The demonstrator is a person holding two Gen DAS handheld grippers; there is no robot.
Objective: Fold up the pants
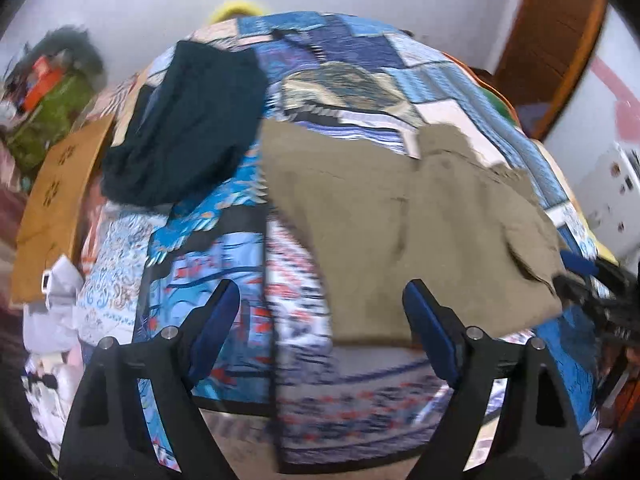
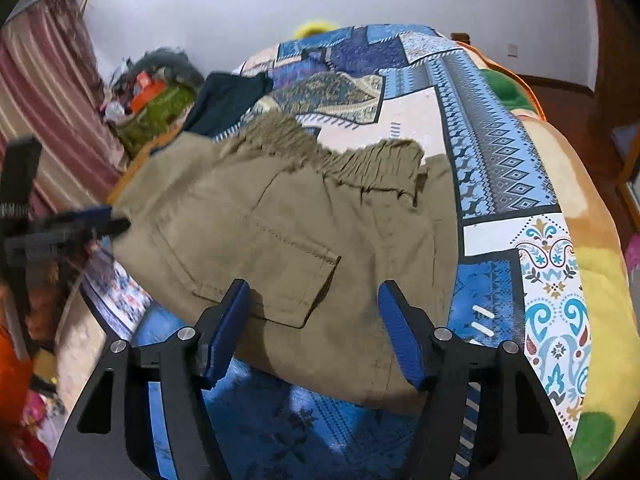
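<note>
The khaki pants [image 2: 280, 216] lie on the bed [image 2: 496, 152], already doubled into a thick stack, gathered waistband [image 2: 360, 160] toward the far edge and a back pocket facing up; the near hem sits close to the bed's near edge. A dark garment [image 1: 188, 128] lies just beyond them, toward the far left corner. I judge one fold is done and the next still to make. My right gripper [image 2: 314, 330] hovers over the near hem, jaws apart and empty. My left gripper [image 1: 320, 328] hangs beside the stack's left side, jaws apart too. Next, both must pinch an edge and carry it across evenly.
</note>
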